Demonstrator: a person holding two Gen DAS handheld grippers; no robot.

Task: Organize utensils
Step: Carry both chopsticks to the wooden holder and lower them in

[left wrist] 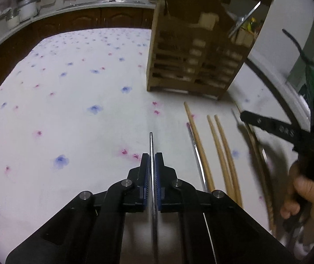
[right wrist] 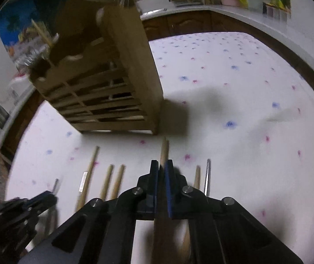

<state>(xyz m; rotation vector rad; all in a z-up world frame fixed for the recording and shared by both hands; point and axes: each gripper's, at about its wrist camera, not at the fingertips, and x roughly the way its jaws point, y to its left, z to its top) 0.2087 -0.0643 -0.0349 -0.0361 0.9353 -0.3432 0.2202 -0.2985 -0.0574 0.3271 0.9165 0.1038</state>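
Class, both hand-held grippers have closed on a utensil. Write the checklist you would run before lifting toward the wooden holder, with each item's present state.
1. Left hand-held gripper shut on the thin metal chopstick: ok.
2. Right hand-held gripper shut on the wooden chopstick: ok.
3. Only one stick in the right grip: cannot tell; a second tip shows beside it.
4. Slatted wooden utensil holder upright on the floral tablecloth: ok.
5. Free slot in the holder: cannot tell.

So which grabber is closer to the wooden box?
Right. The right gripper, shut on a wooden chopstick, sits just before the wooden box. The left gripper, shut on a metal chopstick, sits farther back.
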